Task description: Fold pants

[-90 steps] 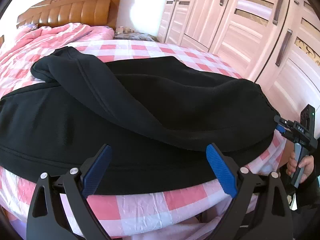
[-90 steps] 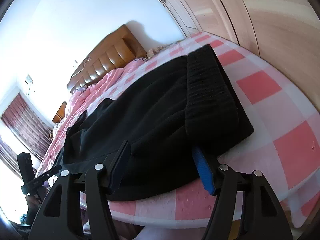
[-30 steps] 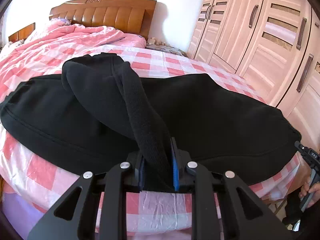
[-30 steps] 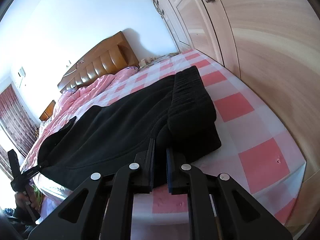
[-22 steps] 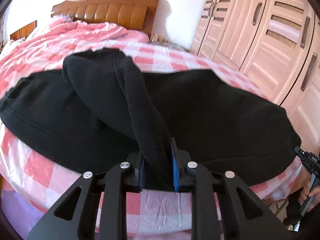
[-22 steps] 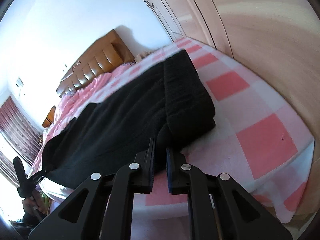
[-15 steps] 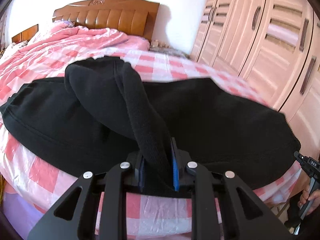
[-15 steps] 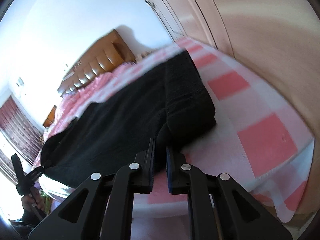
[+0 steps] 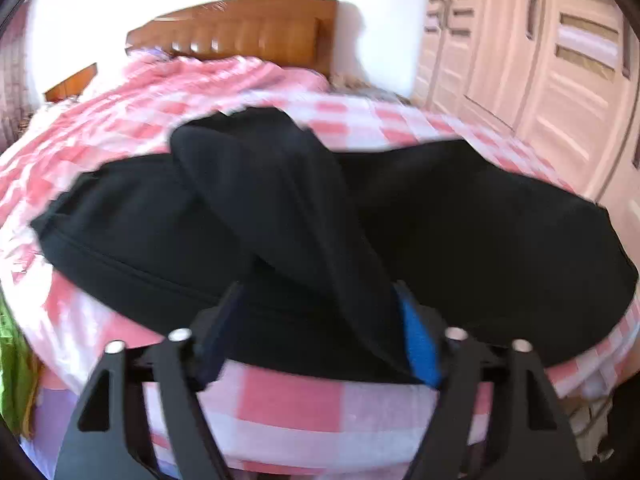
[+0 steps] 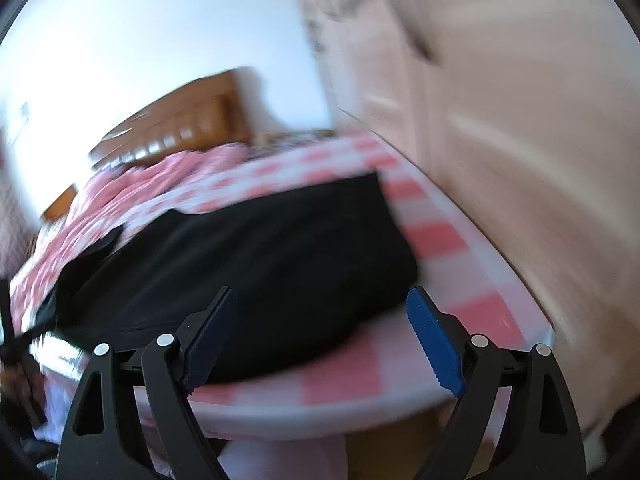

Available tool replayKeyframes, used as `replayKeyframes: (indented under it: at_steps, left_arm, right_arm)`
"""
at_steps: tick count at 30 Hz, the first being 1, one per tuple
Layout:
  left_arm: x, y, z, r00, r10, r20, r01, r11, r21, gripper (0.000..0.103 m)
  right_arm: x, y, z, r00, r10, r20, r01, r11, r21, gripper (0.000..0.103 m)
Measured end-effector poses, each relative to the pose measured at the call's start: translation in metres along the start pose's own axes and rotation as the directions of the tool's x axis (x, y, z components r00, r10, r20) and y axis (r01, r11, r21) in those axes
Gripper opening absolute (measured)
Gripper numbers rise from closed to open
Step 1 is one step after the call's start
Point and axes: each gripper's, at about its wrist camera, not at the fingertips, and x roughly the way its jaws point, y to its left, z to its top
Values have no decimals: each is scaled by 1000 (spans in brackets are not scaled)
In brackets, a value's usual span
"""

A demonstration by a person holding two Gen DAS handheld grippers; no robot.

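The black pants [image 9: 460,240] lie across the pink-and-white checked bed [image 9: 296,396]. One folded leg humps up from the middle and runs down between my left gripper's fingers. The left gripper [image 9: 320,332] is opening; the cloth leans on its right blue pad [image 9: 420,344] and stands apart from the left finger. In the blurred right wrist view the thick end of the pants [image 10: 260,248] rests near the bed's edge [image 10: 440,236]. My right gripper [image 10: 320,340] is opening wide in front of that end, with cloth reaching between its fingers but not pinched.
A wooden headboard [image 9: 240,36] and a rumpled pink quilt [image 9: 160,88] fill the far end of the bed. Pale wardrobe doors [image 9: 540,60] stand close along the right side [image 10: 520,120]. Something green [image 9: 8,360] shows at the lower left, beside the bed.
Both grippers were shut on the black cloth and now stand apart. The right gripper has drawn back and rolled, and its view has blurred. The left gripper barely shifted.
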Motion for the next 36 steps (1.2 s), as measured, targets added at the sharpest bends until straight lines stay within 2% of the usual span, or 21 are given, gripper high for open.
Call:
replayKeyframes:
  at_steps: [3, 4, 7, 8, 11, 14, 16, 17, 18, 19, 20, 21, 23, 25, 26, 27, 28, 29, 31, 33, 36]
  left_arm:
    - [-11, 14, 8, 999, 19, 39, -17, 999, -47, 89]
    - [-14, 20, 13, 998, 25, 49, -22, 998, -61, 90]
    - [-20, 32, 37, 998, 28, 65, -23, 996, -85, 93]
    - [-18, 34, 47, 998, 23, 59, -19, 996, -82, 99]
    - [0, 31, 90, 999, 18, 36, -17, 999, -33, 101]
    - [48, 14, 135, 996, 28, -86, -23, 998, 61, 101]
    - [95, 2, 160, 977, 32, -210, -11, 995, 102, 101]
    - [114, -1, 166, 964, 53, -259, -24, 993, 116, 98]
    - [133, -1, 172, 950, 74, -303, -39, 992, 122, 90]
    - [157, 0, 179, 926, 96, -364, -53, 991, 124, 85]
    - [169, 2, 179, 911, 111, -396, -66, 990, 125, 75]
    - [185, 6, 181, 886, 126, -445, -82, 990, 118, 57]
    - [197, 16, 180, 868, 143, -475, -105, 989, 106, 37]
    - [190, 24, 180, 883, 121, -454, -81, 991, 107, 17]
    - [181, 30, 182, 901, 90, -424, -57, 994, 90, 10]
    - [166, 39, 186, 928, 70, -367, -51, 997, 63, 5]
    - [142, 52, 191, 958, 69, -277, -62, 997, 34, 5]
    - [115, 67, 192, 980, 63, -190, -64, 998, -4, 5]
    - [63, 103, 179, 997, 52, -61, -58, 993, -100, 5]
    - [26, 134, 155, 999, 49, 9, -47, 983, -178, 5]
    - [-13, 192, 84, 996, 64, 55, -44, 949, -311, 5]
  right_arm:
    - [34, 54, 8, 998, 17, -68, -29, 983, -182, 86]
    - [44, 63, 8, 996, 21, -90, -39, 979, -202, 86]
    - [89, 82, 3, 973, 37, -226, -84, 976, -202, 86]
    - [104, 85, -2, 964, 12, -267, -68, 977, -203, 86]
    - [107, 87, -6, 970, -2, -243, -48, 979, -198, 89]
    - [106, 83, -3, 967, 14, -253, -64, 980, -188, 88]
    - [105, 80, -2, 966, 31, -258, -79, 981, -176, 88]
    - [103, 79, -3, 965, 37, -259, -83, 982, -171, 88]
    - [103, 78, -2, 965, 42, -257, -88, 982, -168, 88]
    - [102, 79, -2, 966, 46, -254, -91, 981, -170, 88]
    - [101, 78, -2, 967, 48, -250, -94, 981, -172, 88]
    - [102, 81, -2, 968, 49, -248, -95, 980, -175, 88]
    - [101, 81, -3, 968, 56, -246, -101, 979, -176, 88]
    - [100, 79, -3, 967, 63, -245, -108, 979, -173, 88]
    - [100, 78, -3, 968, 66, -243, -111, 978, -174, 88]
    - [99, 78, -4, 968, 67, -241, -112, 978, -176, 88]
    - [99, 78, -4, 969, 68, -238, -112, 978, -176, 88]
    - [98, 78, -5, 969, 69, -235, -112, 978, -176, 88]
    - [98, 78, -6, 971, 70, -228, -112, 978, -175, 88]
    - [97, 78, -7, 973, 70, -222, -111, 978, -178, 88]
    - [96, 77, -8, 973, 72, -219, -113, 977, -183, 88]
